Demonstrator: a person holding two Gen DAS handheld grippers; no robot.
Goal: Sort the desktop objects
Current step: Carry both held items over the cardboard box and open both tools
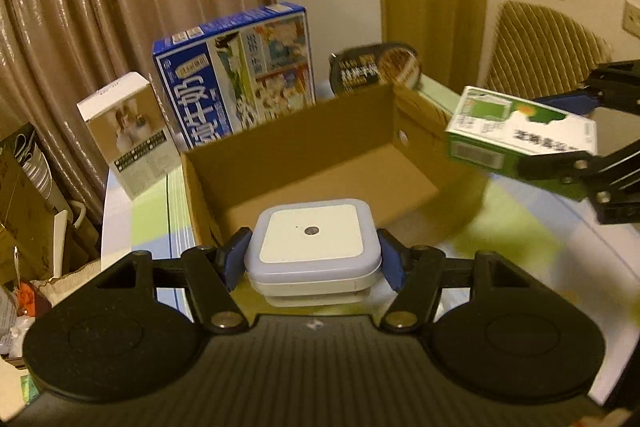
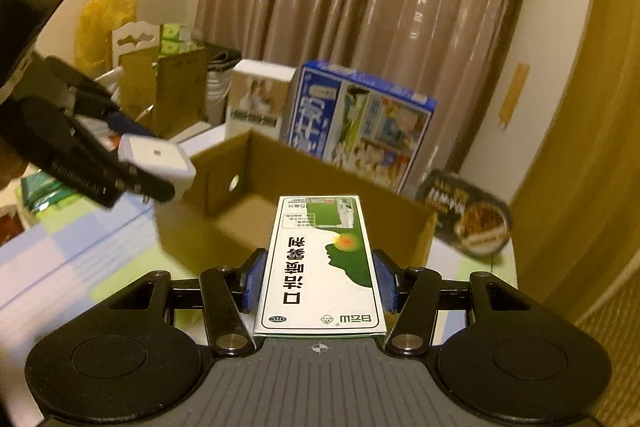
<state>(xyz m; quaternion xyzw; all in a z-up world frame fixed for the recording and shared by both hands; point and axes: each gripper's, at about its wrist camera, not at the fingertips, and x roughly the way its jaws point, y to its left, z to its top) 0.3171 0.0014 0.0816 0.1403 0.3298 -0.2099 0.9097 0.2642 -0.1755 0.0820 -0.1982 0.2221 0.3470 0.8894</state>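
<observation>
Left wrist view: the left tool (image 1: 312, 259) pinches a white square night light (image 1: 312, 247) by its flat sides, held level just short of the near wall of the open cardboard box (image 1: 316, 163), judged ready for release inside. The right tool (image 2: 318, 281) clamps a green-and-white medicine carton (image 2: 320, 267) lengthwise, its far end over the box rim, likely for the same drop. The box appears empty. A blue carton (image 1: 240, 75) and black tray (image 1: 376, 67) stand behind it on the counter (image 1: 520, 227).
</observation>
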